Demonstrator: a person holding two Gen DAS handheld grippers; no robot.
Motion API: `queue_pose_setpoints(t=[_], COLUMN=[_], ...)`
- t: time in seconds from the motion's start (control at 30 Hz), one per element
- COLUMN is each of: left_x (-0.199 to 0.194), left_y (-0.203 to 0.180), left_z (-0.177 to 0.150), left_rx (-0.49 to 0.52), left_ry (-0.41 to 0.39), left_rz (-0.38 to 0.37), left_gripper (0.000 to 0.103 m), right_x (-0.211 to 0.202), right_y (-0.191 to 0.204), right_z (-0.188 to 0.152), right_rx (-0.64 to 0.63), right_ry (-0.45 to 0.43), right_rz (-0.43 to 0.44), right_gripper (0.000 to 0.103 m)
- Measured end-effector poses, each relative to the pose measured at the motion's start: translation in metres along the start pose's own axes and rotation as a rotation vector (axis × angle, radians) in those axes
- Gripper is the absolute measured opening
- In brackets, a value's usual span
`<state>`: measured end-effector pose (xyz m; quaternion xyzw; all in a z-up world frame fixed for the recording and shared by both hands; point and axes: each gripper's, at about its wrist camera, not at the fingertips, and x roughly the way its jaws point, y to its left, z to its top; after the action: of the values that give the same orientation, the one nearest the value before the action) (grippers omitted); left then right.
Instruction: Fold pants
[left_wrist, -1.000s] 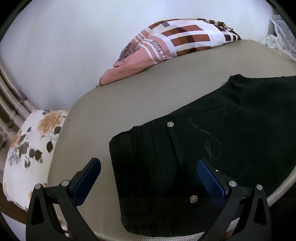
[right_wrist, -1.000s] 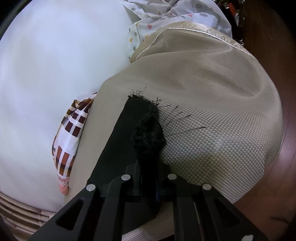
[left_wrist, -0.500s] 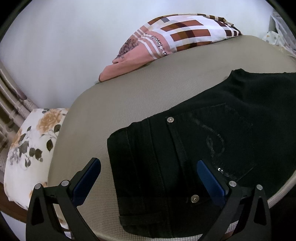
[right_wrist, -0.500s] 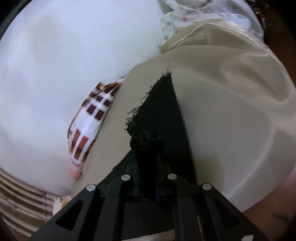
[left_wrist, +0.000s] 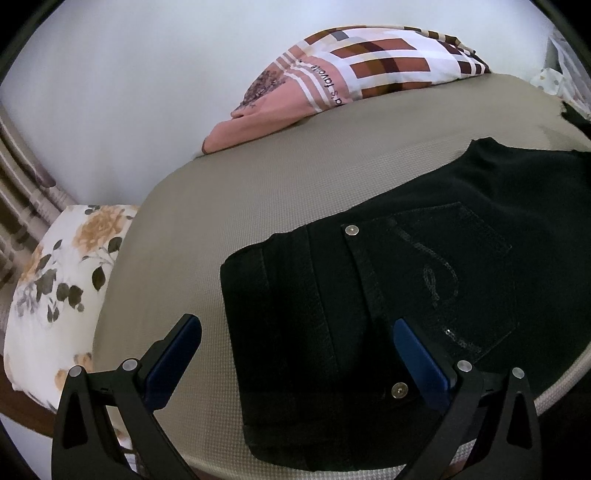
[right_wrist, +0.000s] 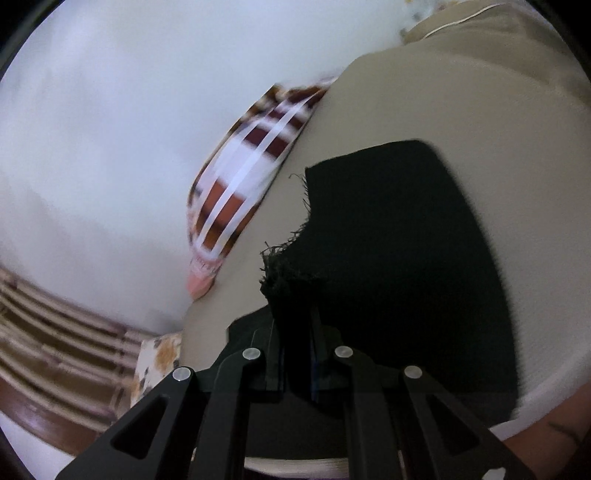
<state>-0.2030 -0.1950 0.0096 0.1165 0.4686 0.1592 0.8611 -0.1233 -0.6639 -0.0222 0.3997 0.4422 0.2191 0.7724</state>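
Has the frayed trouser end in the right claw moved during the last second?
Yes. The right gripper has carried the frayed hem from beside the far dotted bedding toward the checked pillow.

- Left wrist view: low over the near edge of the mattress (left_wrist: 229, 192), facing across the waistband of the pants (left_wrist: 388, 295) toward the wall.
- Right wrist view: close behind the frayed hem, tilted, motion-blurred.
- Shared: pants (right_wrist: 399, 236), mattress (right_wrist: 480, 103), checked pillow (left_wrist: 354, 74) (right_wrist: 243, 184).
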Motion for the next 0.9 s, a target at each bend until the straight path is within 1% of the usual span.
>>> queue_pose_setpoints(t=[0.1, 0.23, 0.37, 0.47, 0.63, 0.9], left_x=[0.003, 0.007, 0.011, 0.012, 0.015, 0.016], left_y=[0.0, 0.001, 0.002, 0.003, 0.006, 0.007], left_z=[0.0, -0.002, -0.003, -0.003, -0.004, -0.004], left_rx=[-0.004, -0.007, -0.009, -0.014, -0.027, -0.037], left_ry=[0.011, 0.021, 0.03, 0.033, 0.035, 0.038], left_rz=[-0.007, -0.015, -0.019, -0.027, -0.036, -0.044], left_gripper=[0.103, 0.103, 0.103, 0.103, 0.103, 0.103], right_x=[0.022, 0.052, 0.078, 0.094, 0.11, 0.104], right_y=[0.018, 0.036, 0.049, 0.057, 0.067, 0.064], right_z=[-0.018, -0.046, -0.073, -0.09, -0.111, -0.126], right_rx=[-0.028, -0.074, -0.1, -0.118, -0.157, -0.2], right_ry=[0.055, 0.138, 0.194, 0.234, 0.277, 0.309], right_rz=[0.037, 0.061, 0.093, 0.099, 0.108, 0.13], right_gripper=[0.01, 0.01, 0.01, 0.01, 0.011, 0.011])
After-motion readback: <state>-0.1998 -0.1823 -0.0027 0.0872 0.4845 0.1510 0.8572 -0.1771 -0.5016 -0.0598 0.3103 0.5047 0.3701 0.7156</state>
